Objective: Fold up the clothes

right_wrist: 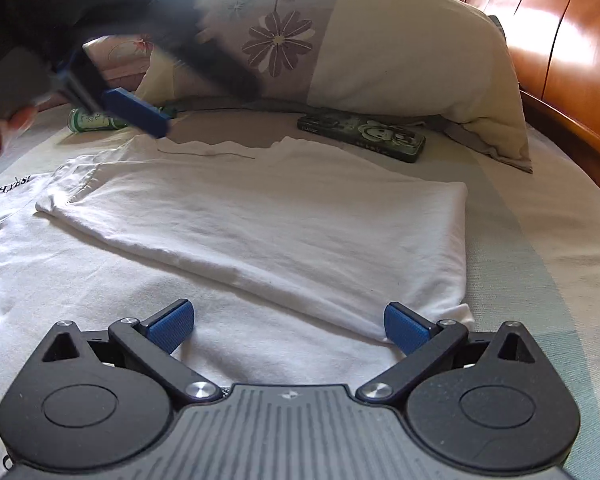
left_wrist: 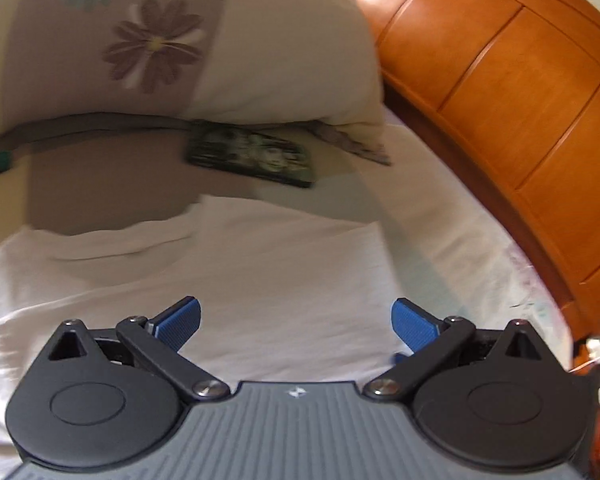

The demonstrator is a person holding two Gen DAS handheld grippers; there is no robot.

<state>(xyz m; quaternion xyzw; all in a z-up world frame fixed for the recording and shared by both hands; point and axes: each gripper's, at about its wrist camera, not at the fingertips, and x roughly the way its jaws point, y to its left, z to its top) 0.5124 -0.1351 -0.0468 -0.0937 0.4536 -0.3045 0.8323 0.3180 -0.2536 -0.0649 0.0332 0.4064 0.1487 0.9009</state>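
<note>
The white shirt [right_wrist: 260,216] lay flat on the bed [right_wrist: 540,240], one side folded over the middle, its neckline toward the pillow [right_wrist: 400,52]. The right gripper [right_wrist: 287,326] hovered low over the shirt's near part, jaws wide apart and holding nothing. The left gripper [left_wrist: 296,322] was above the shirt [left_wrist: 240,272] too, jaws spread and empty. A green tin [right_wrist: 362,134] lay just beyond the shirt, against the pillow. A wooden headboard [left_wrist: 520,92] stood beyond.
</note>
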